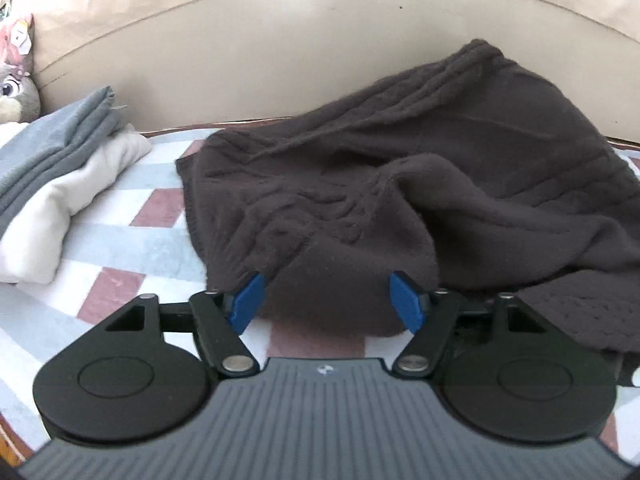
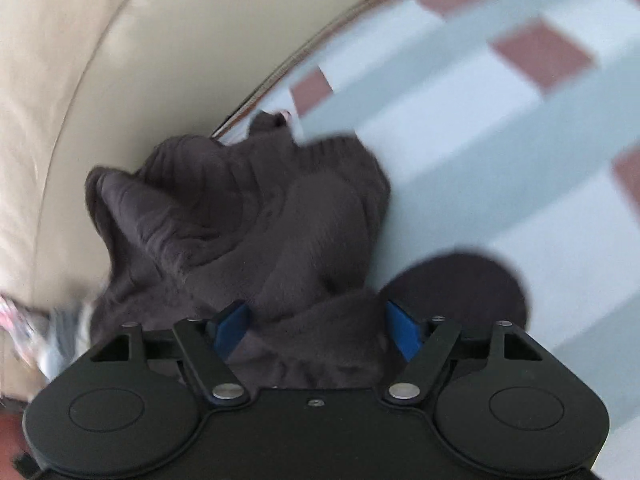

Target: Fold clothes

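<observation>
Checked bedsheet is the work surface; dark knit sweater lies rumpled mid-bed, bunched against the beige headboard, not yet flattened. Folded grey and cream stack sits well aside at the bed's left, likely finished. Left gripper and right gripper both gape, knit between the pads but unclamped.

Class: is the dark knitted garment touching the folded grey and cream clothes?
Apart. The left wrist view shows checked bedcover between dark knitted garment and folded clothes.
</observation>
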The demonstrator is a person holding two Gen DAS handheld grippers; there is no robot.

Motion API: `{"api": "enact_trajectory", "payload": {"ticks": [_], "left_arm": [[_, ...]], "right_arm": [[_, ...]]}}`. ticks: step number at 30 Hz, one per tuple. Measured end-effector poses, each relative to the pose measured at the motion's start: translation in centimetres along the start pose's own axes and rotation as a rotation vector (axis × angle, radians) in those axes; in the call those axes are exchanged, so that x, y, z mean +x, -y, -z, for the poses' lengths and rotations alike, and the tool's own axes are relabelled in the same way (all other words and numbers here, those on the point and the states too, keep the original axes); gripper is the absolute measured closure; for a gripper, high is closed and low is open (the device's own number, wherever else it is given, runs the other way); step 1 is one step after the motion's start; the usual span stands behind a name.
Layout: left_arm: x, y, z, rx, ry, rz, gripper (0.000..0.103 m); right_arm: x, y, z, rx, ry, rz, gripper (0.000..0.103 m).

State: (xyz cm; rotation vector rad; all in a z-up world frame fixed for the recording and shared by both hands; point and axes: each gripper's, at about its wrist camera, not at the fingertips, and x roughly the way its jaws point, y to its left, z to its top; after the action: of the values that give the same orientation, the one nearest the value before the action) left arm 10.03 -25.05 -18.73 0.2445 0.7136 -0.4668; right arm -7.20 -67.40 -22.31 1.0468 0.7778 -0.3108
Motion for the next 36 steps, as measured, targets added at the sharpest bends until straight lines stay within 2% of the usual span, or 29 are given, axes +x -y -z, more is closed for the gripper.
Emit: {"api": "enact_trajectory", "payload": {"ticks": [1,3,6,9,11,13,15,16,18,20,22,24,25,27,30,31,32,34,36], "left_arm": [[0.3,0.1,0.1,-0.003,-0.005,0.018,0.032],[0.8,0.5,0.3,0.003,-0.005,0.036,0.031],[1.4,1.6,0.1,0.06,0.0,0.017,0.028],[1.4,2.3,-0.7,0.11,-0.005,0.001,0.028],[0.4,2.3,-0.9,0.104,0.026,0.044,0.028],[-0.5,2.3,-1.1,0.097,0.057,0.073,0.028],[-1.1,2.4,-0.9,0.089,0.087,0.064,0.024],[-1.2,2.4,-0.7,0.088,0.093,0.067,0.021],[-0.6,2.7,-0.3,0.113,0.071,0.081,0.021],[0.5,3.1,0.0,0.162,0.034,0.069,0.021],[1.8,3.6,0.1,0.22,0.003,0.044,0.021],[3.1,3.9,0.0,0.267,-0.027,0.003,0.021],[3.7,3.9,-0.1,0.282,-0.04,-0.016,0.021],[4.6,3.7,-0.3,0.294,-0.053,-0.044,0.021],[5.0,3.7,-0.6,0.302,-0.039,-0.057,0.038],[5.3,3.9,-0.7,0.314,-0.039,-0.062,0.06],[5.4,4.0,-0.8,0.326,-0.037,-0.066,0.094],[5.5,4.3,-1.2,0.341,-0.019,-0.08,0.093],[4.2,4.2,-2.0,0.326,0.051,-0.11,0.093]], "right_arm": [[0.1,-0.4,0.6,-0.046,0.018,-0.008,0.026],[0.4,-1.4,1.7,-0.142,0.057,-0.024,0.07],[-2.0,-3.6,2.6,-0.35,0.17,-0.061,0.077],[-7.6,-4.9,2.8,-0.404,0.36,-0.08,0.085],[-11.5,-5.5,3.4,-0.451,0.528,0.052,0.095],[-13.5,-5.3,4.0,-0.515,0.614,0.201,0.095],[-13.1,-4.0,3.8,-0.499,0.53,0.228,0.094],[-12.0,-3.8,4.3,-0.529,0.492,0.273,0.094],[-9.8,-3.6,5.3,-0.592,0.414,0.364,0.092],[-8.4,-3.7,5.9,-0.592,0.386,0.389,0.086],[-7.7,-3.6,5.9,-0.58,0.376,0.395,0.085],[-7.7,-3.2,5.5,-0.555,0.386,0.381,0.071],[-7.8,-2.9,5.2,-0.538,0.38,0.383,0.069],[-7.9,-2.3,4.6,-0.498,0.365,0.388,0.057],[-8.4,-1.1,4.9,-0.461,0.351,0.395,0.051],[-8.2,-1.0,5.0,-0.458,0.343,0.4,0.05],[-8.0,-0.9,5.1,-0.455,0.335,0.406,0.047],[-7.7,-0.5,5.3,-0.448,0.32,0.414,0.047],[-7.4,0.0,5.5,-0.441,0.305,0.418,0.046]]}}
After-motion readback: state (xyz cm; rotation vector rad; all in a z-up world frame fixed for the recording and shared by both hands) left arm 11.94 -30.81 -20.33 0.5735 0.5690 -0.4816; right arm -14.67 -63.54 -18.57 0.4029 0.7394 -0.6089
